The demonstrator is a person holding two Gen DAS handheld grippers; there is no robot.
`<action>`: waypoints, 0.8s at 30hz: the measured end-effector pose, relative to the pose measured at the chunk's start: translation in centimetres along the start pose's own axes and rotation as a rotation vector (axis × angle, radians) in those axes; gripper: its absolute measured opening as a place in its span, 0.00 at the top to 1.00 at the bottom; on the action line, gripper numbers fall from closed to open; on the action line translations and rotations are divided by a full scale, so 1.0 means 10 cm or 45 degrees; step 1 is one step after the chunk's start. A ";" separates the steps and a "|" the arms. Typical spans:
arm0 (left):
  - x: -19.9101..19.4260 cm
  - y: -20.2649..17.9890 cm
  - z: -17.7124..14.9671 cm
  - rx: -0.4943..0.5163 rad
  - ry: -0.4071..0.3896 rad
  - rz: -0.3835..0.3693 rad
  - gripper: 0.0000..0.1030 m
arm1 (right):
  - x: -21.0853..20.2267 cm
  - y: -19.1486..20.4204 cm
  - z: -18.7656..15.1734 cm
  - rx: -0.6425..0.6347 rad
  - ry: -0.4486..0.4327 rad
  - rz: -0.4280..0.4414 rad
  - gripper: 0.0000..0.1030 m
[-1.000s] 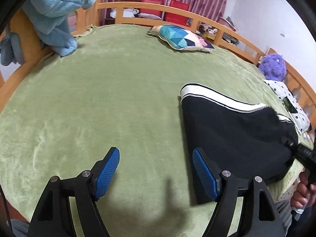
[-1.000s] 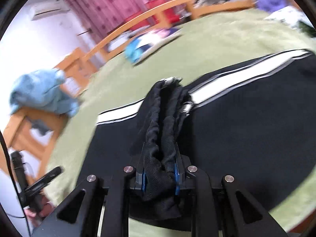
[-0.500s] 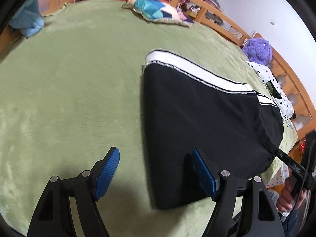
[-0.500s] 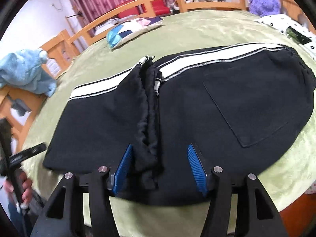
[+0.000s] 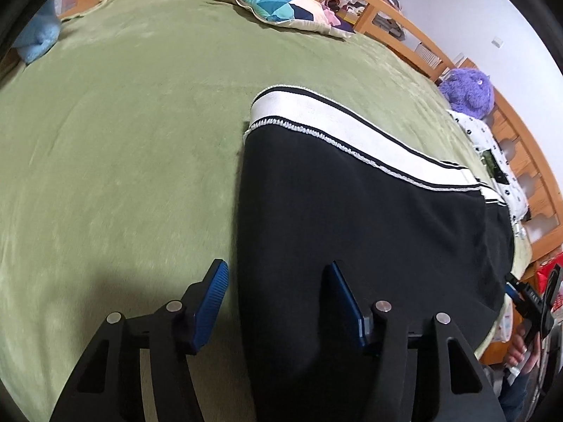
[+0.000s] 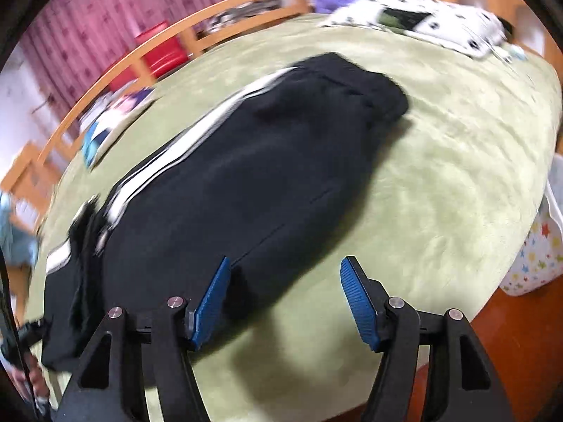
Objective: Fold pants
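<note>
My left gripper (image 5: 276, 293), just narrowing, straddles the pants (image 5: 355, 232) edge unpinched; right gripper (image 6: 285, 295), just opened, empty — grab both near corners w/ equal bite.

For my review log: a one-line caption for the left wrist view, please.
Left hand-held gripper, open, straddles the near edge of black pants lying on a green blanket.

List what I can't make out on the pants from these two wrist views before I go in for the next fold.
- Pants, left wrist view: near hem hidden behind the left gripper and cut off by the frame bottom.
- Right wrist view: motion blur smears stripe and seams.
- Bunched fold, right wrist view: layers unreadable in blur.
</note>
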State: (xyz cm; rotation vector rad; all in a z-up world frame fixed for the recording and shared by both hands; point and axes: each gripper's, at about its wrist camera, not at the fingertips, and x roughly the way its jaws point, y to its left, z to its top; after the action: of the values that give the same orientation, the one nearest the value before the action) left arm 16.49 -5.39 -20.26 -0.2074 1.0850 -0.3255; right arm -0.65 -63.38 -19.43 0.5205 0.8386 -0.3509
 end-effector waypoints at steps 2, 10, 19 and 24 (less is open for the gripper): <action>0.04 -0.03 0.03 0.006 0.001 0.009 0.47 | 0.10 -0.12 0.06 0.036 -0.002 0.001 0.37; 0.14 -0.03 0.16 0.036 0.021 -0.018 0.47 | 0.45 -0.23 0.47 0.084 -0.012 0.109 0.30; 0.26 -0.02 0.30 0.037 0.069 -0.100 0.72 | 0.85 -0.27 0.83 0.213 -0.048 0.211 0.37; 0.08 -0.10 0.28 0.069 -0.002 -0.101 0.83 | 0.75 -0.21 0.84 0.259 -0.083 0.231 0.79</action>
State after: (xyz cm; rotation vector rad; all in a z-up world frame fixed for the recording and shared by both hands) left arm 19.19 -6.58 -19.27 -0.2026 1.0671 -0.4258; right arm 8.15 -70.57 -21.22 0.7655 0.6903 -0.2857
